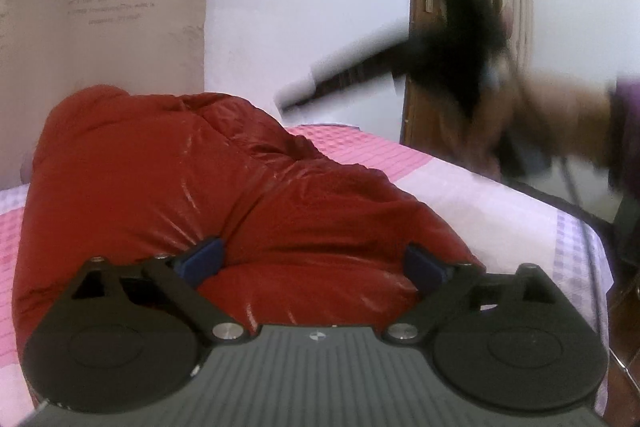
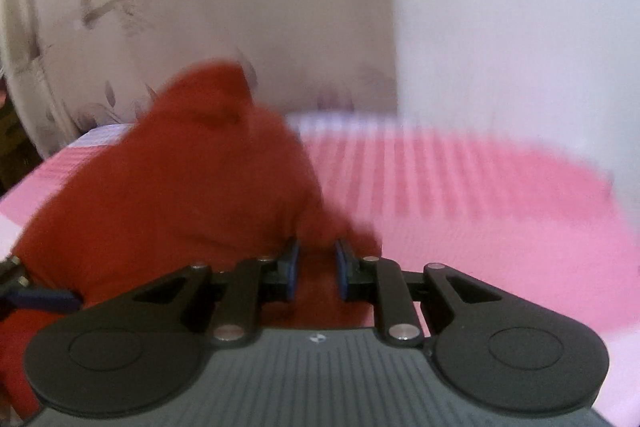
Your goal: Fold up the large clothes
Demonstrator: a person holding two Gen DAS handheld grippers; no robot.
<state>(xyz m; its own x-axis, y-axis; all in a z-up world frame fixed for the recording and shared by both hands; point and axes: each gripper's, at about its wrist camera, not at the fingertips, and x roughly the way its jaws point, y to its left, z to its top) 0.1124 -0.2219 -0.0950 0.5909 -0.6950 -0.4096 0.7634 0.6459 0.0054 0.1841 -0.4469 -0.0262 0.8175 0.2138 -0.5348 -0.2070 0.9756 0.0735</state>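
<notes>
The shiny red puffy padded jacket (image 1: 192,187) lies bunched in a rumpled mound on the pink checked bed cover, filling the left wrist view from 6 to 11 o'clock. In the blurred right wrist view it (image 2: 180,187) rises toward 10 o'clock.

black grippers (image 1: 312,263) with blue-padded jaws, silver screws, ribbed grey bodies; a purple sleeve (image 1: 628,131).
</notes>
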